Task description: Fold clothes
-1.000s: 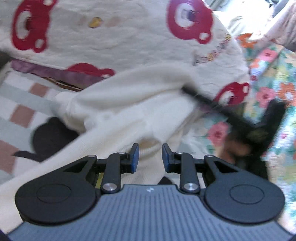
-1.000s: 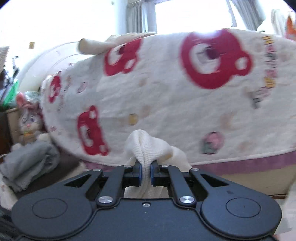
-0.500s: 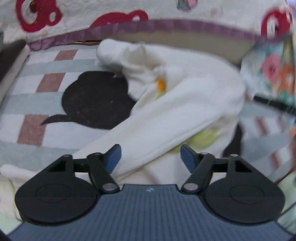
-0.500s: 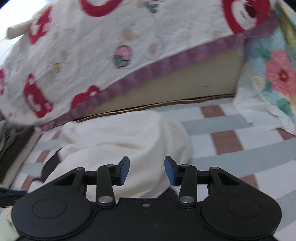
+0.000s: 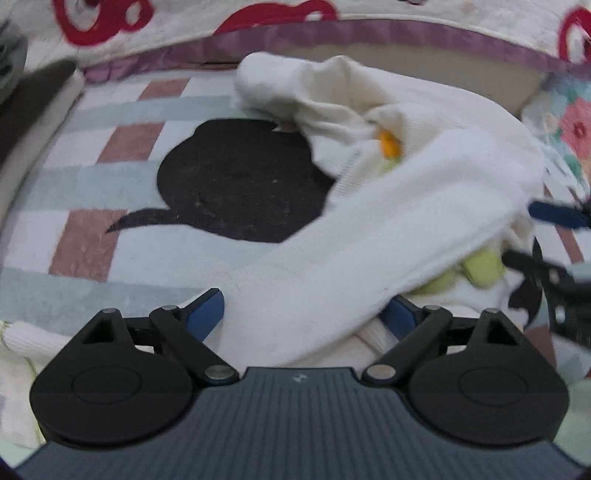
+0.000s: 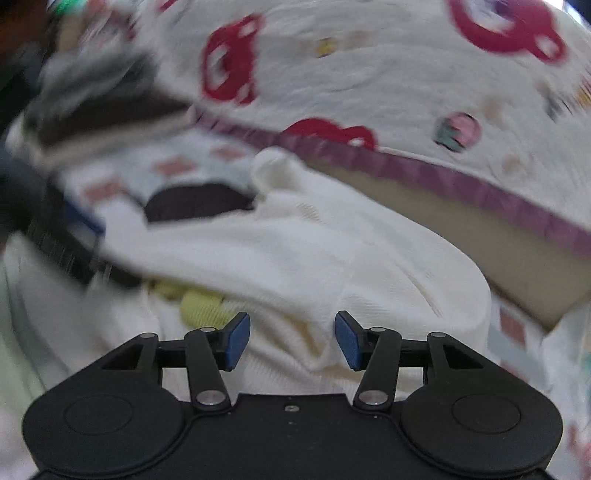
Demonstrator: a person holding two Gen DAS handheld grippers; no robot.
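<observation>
A cream knit garment (image 5: 388, 221) lies crumpled on the striped rug (image 5: 110, 229), with a yellow-green patch (image 5: 484, 269) and an orange spot showing in its folds. One long sleeve runs between the jaws of my left gripper (image 5: 303, 314); the jaws are opening and the pads stand clear of the cloth. In the right wrist view the same garment (image 6: 295, 254) bulges in front of my right gripper (image 6: 292, 339), whose jaws are opening too, with a fold lying loose between them. Each gripper shows blurred in the other's view: the right gripper (image 5: 521, 232), the left gripper (image 6: 88, 240).
A bed cover with red bear prints and a purple hem (image 5: 369, 33) hangs over the mattress edge just behind the garment. The rug carries a large black shape (image 5: 240, 181). Floral fabric (image 5: 576, 125) lies at the right, and dark blurred items (image 6: 99, 110) at the far left.
Both grippers came down from the bed cover to the rug and widened their jaws. The garment, pinched a second ago, now lies loose on the rug.
</observation>
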